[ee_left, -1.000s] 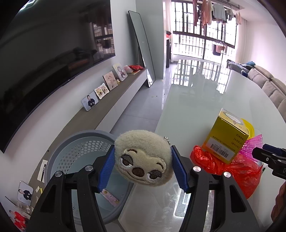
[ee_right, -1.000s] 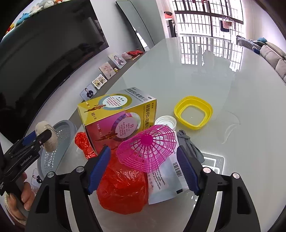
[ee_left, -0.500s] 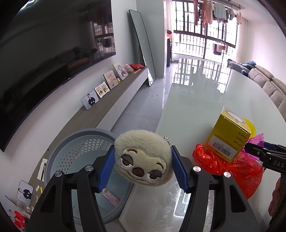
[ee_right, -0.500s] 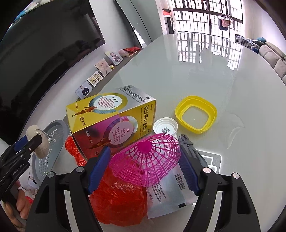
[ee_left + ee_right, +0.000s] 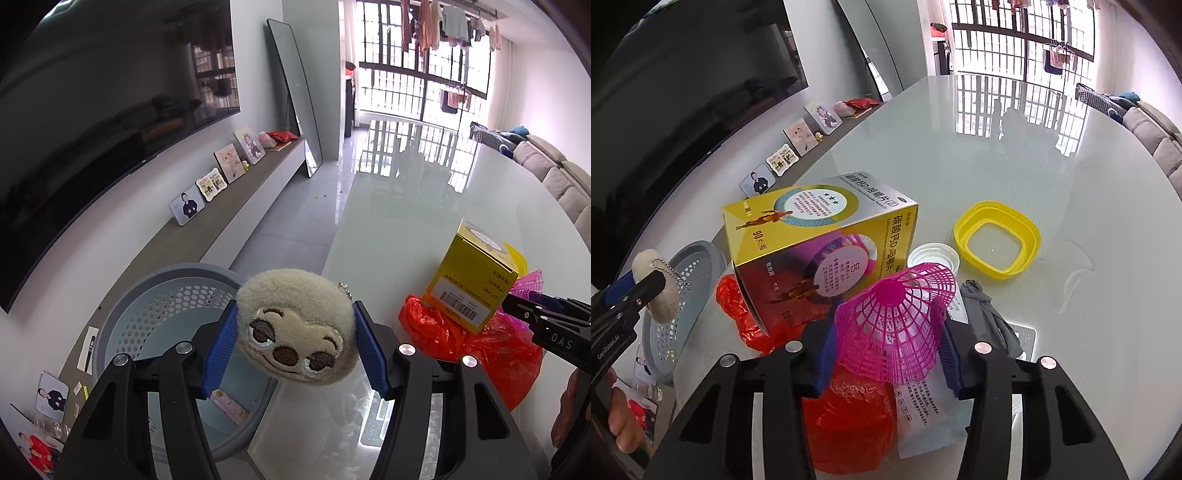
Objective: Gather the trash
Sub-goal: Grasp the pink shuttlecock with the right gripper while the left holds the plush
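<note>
Right gripper has just been closing its blue-padded jaws on the pink plastic mesh cone, which sits between them and now looks pinched at its flared skirt. Under the cone lie a crumpled red plastic bag and a white printed sachet; just beyond stands a yellow cardboard medicine box, and farther off to the right a yellow square plastic ring. Left gripper, jaws at middling width, clamps a beige plush sloth-face keychain above the near edge of the grey perforated plastic basket beside the glossy white table. Judged from this, the step is picking up the cone; next it must be lifted clear without dragging the bag, then carried left to the basket.
</note>
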